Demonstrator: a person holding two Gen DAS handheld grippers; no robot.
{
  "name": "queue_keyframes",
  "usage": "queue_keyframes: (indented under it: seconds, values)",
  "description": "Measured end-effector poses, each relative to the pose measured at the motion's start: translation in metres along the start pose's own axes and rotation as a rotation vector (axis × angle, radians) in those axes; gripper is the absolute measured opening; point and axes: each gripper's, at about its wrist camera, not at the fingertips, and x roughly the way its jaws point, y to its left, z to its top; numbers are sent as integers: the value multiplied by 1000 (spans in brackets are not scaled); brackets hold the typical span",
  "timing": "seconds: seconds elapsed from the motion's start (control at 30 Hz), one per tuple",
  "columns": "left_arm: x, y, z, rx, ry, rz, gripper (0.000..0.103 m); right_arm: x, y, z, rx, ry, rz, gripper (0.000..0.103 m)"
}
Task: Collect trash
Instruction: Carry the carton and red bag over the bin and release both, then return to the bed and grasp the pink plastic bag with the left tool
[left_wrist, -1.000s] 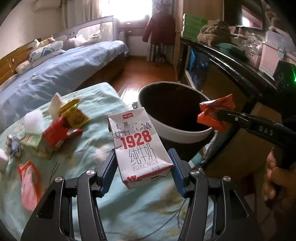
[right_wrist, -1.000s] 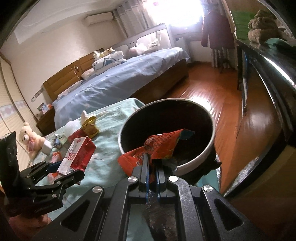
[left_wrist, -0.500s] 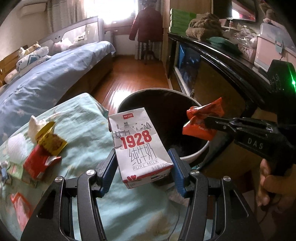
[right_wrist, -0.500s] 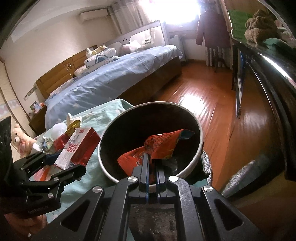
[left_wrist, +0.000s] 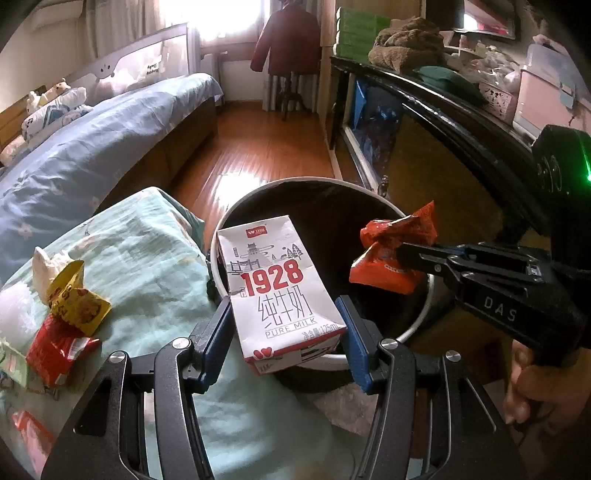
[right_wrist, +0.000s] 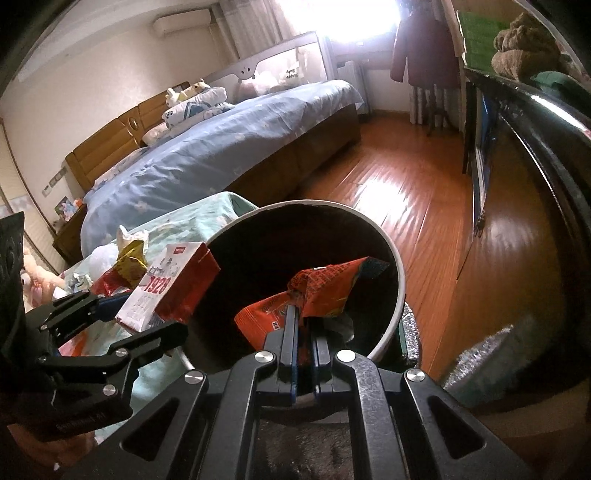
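Note:
My left gripper (left_wrist: 282, 332) is shut on a white and red "1928" milk carton (left_wrist: 280, 288) and holds it over the near rim of the round dark trash bin (left_wrist: 236, 218). My right gripper (right_wrist: 303, 325) is shut on a crumpled orange snack wrapper (right_wrist: 317, 295) and holds it above the bin's opening (right_wrist: 397, 280). The wrapper (left_wrist: 395, 254) and right gripper (left_wrist: 410, 254) also show in the left wrist view, the carton (right_wrist: 166, 288) and left gripper (right_wrist: 147, 321) in the right wrist view.
More trash lies on the teal-covered surface (left_wrist: 147, 251) at left: a yellow wrapper (left_wrist: 74, 295), a red packet (left_wrist: 55, 343), a white tissue (left_wrist: 44, 262). A blue bed (right_wrist: 221, 155) stands behind, a dark cabinet (left_wrist: 443, 110) to the right, wooden floor (right_wrist: 388, 192) between.
Both grippers have moved toward the bin with their loads. The carton has come from above the teal cloth to over the bin's rim; the wrapper sits further over the opening.

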Motion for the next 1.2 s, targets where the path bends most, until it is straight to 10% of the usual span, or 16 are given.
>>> queue_keyframes:
  seconds: [0.5,1.0,1.2]
  values:
    - [3,6,1,-25,0,-2,69,9,-14,4,53,24,17,12]
    - [-43,46,-59,-203,-33,71,75,-12,17,-9,52,-19,91,69]
    - [-64,72,-86,-292,-38,118,75,-16,45,-15,31,-28,143,74]
